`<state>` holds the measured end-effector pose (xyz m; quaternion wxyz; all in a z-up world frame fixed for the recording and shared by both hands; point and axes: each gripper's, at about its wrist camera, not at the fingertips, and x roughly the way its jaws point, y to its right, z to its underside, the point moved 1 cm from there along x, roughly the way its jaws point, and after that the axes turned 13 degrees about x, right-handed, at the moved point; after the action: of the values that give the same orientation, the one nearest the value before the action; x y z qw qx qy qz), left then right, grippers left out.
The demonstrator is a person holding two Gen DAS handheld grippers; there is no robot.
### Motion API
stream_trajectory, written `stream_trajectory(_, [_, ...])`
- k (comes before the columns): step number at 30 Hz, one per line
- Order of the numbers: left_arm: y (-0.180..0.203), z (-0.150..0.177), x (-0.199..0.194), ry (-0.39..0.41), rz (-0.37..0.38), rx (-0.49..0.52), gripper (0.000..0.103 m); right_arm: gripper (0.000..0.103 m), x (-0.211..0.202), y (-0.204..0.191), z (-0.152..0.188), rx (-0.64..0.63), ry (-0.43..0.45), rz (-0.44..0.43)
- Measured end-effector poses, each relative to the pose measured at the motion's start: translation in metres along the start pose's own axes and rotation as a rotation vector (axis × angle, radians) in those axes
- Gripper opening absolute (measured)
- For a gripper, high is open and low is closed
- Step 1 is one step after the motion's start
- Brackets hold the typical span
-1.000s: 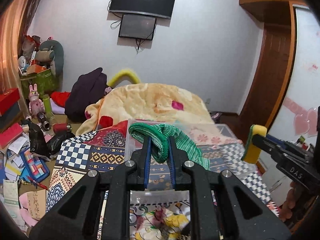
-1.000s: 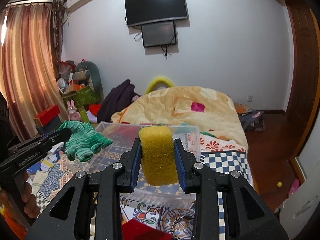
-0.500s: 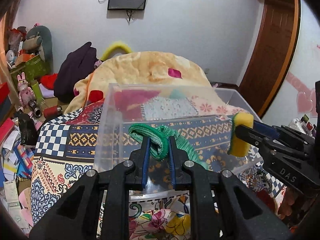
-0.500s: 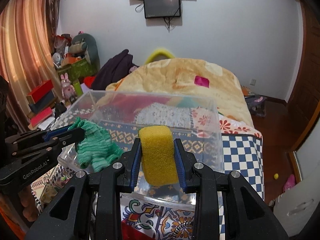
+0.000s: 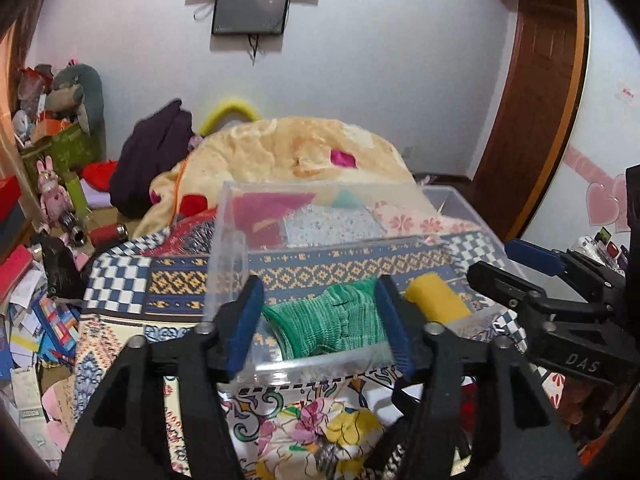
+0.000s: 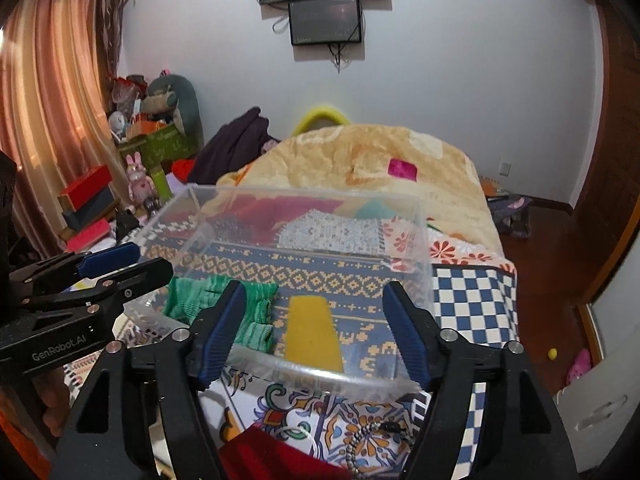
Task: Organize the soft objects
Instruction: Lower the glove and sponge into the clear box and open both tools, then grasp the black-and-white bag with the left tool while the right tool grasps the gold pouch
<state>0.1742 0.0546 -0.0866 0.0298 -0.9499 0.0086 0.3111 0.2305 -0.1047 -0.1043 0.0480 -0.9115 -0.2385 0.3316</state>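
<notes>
Now both tongs are hanging spread and empty over the near edge of the clear box (image 6: 304,200) on the bed (image 6: 472,296): the left gripper (image 5: 320,320) above the green knit (image 5: 336,316), the right gripper (image 6: 312,328) above the yellow sponge (image 6: 312,332), both lying inside by the near wall. Pulling back low is risking a finger catching that wall and tipping the light box.

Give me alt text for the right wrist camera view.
The open right gripper hovers over a clear plastic bin on a patterned bedspread, with a yellow sponge and green knit cloth lying inside. The open left gripper is alongside.
</notes>
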Motion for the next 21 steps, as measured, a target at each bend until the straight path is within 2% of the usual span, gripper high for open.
stream_trajectory(2, [0.002,0.0,-0.015,0.03,-0.014,0.015,0.069,0.072,-0.014,-0.001,-0.001,-0.002,0.033,-0.007])
stream_trajectory(3, [0.003,0.0,-0.02,0.041,-0.016,0.021,0.075,0.075,-0.02,-0.002,0.0,-0.004,0.045,-0.01])
stream_trajectory(5, [0.006,0.003,-0.033,0.067,-0.015,0.035,0.08,0.082,-0.032,-0.002,0.001,-0.004,0.071,-0.021])
stream_trajectory(11, [0.017,0.017,-0.06,0.106,-0.006,0.072,0.084,0.083,-0.059,-0.004,0.018,-0.026,0.109,-0.048])
stream_trajectory(16, [0.025,0.033,-0.07,0.111,-0.01,0.095,0.084,0.085,-0.061,-0.003,0.039,-0.022,0.075,-0.073])
stream_trajectory(21, [0.03,0.057,-0.066,0.083,0.005,0.091,0.084,0.085,-0.05,-0.002,0.067,-0.017,0.001,-0.082])
